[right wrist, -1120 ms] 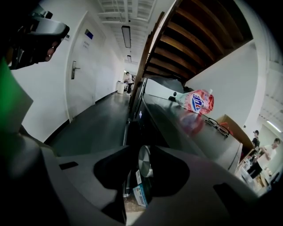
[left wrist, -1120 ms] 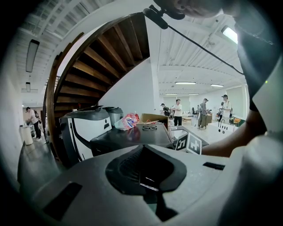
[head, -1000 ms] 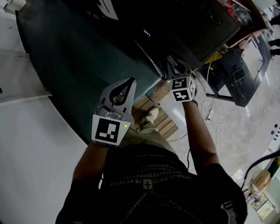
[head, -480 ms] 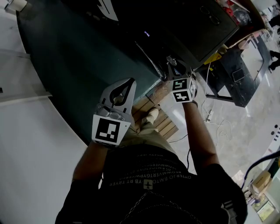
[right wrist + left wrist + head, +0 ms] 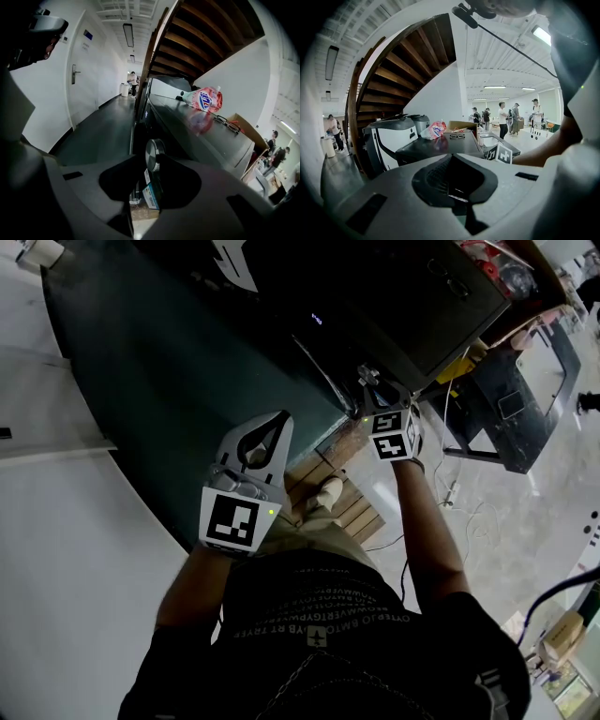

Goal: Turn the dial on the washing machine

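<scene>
We find the left gripper (image 5: 278,420) held low in front of the person, over the dark floor and well apart from the washing machine (image 5: 403,306). Its jaws are together, tip against tip, and nothing stands between them.

To the right of it, a shoe (image 5: 326,488) rests on a slatted wooden pallet (image 5: 354,505).

Further right, the right gripper (image 5: 369,374) is up against the machine's front face, its marker cube (image 5: 392,432) turned toward the head camera. In the right gripper view the dial (image 5: 153,153), a silver disc seen nearly edge-on, sits between the tips of the jaws. The jaws are drawn in upon it: one jaw lies against its rim, and the other stands close at its opposite side, where shadow hides the contact. The dial projects from the dark front panel, just below the machine's top edge.

On the machine's top, beyond the dial, lie a pink pouch (image 5: 204,100) and, further right, a pair of spectacles (image 5: 228,123).
</scene>
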{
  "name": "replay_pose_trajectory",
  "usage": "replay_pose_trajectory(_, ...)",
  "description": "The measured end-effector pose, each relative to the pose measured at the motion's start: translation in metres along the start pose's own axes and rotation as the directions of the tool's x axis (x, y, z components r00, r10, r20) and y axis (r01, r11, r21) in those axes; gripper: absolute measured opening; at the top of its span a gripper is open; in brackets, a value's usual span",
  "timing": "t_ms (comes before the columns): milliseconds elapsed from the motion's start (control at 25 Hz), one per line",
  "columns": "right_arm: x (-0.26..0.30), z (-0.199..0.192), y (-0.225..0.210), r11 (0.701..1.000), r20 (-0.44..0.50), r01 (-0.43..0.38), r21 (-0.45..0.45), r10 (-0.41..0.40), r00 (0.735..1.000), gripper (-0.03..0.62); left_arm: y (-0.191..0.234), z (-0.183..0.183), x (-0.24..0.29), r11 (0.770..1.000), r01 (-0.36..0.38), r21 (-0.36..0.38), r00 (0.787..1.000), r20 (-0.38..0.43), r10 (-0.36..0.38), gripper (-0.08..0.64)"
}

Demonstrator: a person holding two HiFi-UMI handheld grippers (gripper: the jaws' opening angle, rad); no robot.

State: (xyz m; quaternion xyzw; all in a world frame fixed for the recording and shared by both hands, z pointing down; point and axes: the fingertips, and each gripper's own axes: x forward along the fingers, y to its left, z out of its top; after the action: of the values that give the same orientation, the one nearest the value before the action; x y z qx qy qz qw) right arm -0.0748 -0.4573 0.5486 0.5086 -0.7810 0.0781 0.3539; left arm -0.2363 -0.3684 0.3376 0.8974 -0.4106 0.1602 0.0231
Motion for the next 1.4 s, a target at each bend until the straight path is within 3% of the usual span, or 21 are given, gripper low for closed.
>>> replay_pose_trajectory(280, -0.003, 0.006, -0.002, 1.000, 0.027, -0.011, -0.001, 0.011, 1.000, 0.109, -0.003, 0.007, -0.008, 1.000, -0.019, -0.014, 1.000, -0.019, 0.019, 0.006)
replay_pose_trajectory(520, 0.000, 0.016, 0.002, 1.000, 0.038, -0.018, -0.021, 0.018, 0.999, 0.114, -0.007, 0.023, -0.015, 0.999, -0.022, 0.030, 1.000, -0.003, 0.022, 0.006)
replay_pose_trajectory(1160, 0.001, -0.026, 0.006, 0.998, -0.093, -0.053, 0.022, 0.055, 0.994, 0.121, -0.003, 0.029, -0.040, 0.997, -0.080, 0.004, 0.997, 0.020, 0.080, 0.006)
replay_pose_trajectory(1280, -0.020, -0.013, 0.005, 0.999, -0.039, -0.044, 0.032, 0.045, 0.998, 0.121, -0.005, 0.035, -0.049, 0.996, -0.089, 0.008, 0.996, 0.030, 0.088, 0.006)
replay_pose_trajectory(1400, -0.067, 0.020, 0.004, 0.996, 0.092, -0.073, 0.056, 0.068, 0.993, 0.098, 0.001, 0.048, -0.064, 0.993, -0.116, 0.016, 0.992, 0.051, 0.115, 0.006)
